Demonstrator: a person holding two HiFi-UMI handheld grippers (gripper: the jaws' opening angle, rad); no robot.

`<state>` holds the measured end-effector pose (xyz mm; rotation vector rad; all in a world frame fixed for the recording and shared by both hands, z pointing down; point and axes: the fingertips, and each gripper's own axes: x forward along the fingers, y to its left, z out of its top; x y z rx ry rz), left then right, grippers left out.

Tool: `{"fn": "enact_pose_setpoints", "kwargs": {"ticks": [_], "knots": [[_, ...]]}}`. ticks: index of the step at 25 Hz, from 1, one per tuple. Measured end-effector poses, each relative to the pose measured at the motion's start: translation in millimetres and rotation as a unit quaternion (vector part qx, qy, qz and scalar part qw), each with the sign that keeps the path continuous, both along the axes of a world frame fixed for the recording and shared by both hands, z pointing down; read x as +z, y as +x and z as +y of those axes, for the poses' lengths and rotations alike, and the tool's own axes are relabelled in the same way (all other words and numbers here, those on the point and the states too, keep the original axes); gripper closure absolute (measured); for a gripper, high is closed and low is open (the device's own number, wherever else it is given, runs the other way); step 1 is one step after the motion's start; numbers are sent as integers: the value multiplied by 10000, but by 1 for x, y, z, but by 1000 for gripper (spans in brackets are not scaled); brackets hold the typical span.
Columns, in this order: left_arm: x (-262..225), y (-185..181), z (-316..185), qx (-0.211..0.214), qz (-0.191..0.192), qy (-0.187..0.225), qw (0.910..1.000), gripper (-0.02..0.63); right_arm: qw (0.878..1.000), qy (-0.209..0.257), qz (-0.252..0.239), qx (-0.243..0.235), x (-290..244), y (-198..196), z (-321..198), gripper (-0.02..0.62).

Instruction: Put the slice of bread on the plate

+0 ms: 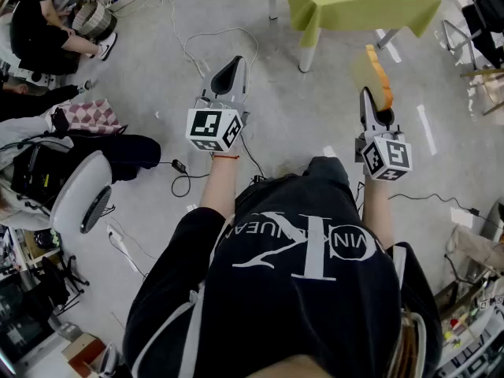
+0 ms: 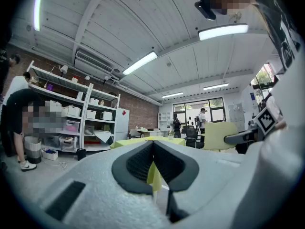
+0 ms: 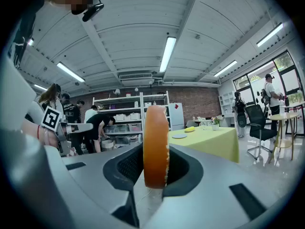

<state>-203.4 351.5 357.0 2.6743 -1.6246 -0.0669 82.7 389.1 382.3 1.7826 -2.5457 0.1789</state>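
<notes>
Gripping the slice of bread (image 3: 156, 144) on edge in the right hand-held gripper (image 1: 374, 101), jaws pressed on its two flat faces, crust rim toward the camera, long axis upright and rising well above the pads. Carrying it level at the person's front right, above the floor (image 1: 299, 124) and not over any table.

Facing the plate (image 3: 179, 136) from well apart: seen in the right gripper view just right of the bread's edge, small, pale and flat on the yellow-green table (image 3: 212, 144). Sharing that cloth with a yellow thing (image 3: 189, 129), too small to name, just beyond the plate. Showing in the head view only the near corner of the table, ahead and between the two hands, somewhat nearer the right one, with no plate in sight there.

Holding the left hand-held gripper (image 2: 153, 147) level too, jaws together at the tips and nothing between them.

Calling, most likely, for a carry forward and slightly right to the plate, then a roll of the right wrist to bring one flat face down before letting go. Risking a slice dropped on its rim otherwise.

Passing near a table leg (image 1: 307, 53) and a loose cable (image 1: 224, 34) on the floor, with an office chair (image 3: 259, 123) off to the right and people (image 3: 95, 125) at the shelves (image 3: 126, 111) to the left, all aside from the straight line to the plate.
</notes>
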Motion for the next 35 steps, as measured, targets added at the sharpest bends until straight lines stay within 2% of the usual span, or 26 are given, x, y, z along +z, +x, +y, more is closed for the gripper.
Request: {"fn": "enact_pose_setpoints", "kwargs": {"ticks": [11, 20, 28, 35], "knots": [[6, -5, 7, 28, -13, -101, 9999, 594, 10000, 0, -29, 45, 6, -2, 6, 500], [12, -9, 6, 6, 140, -206, 9997, 595, 9998, -4, -133, 141, 4, 3, 10, 500], [15, -6, -24, -12, 200, -320, 9993, 595, 9993, -140, -253, 251, 10, 14, -19, 499], [21, 5, -91, 29, 156, -443, 9989, 595, 9988, -188, -371, 247, 18, 23, -87, 499]]}}
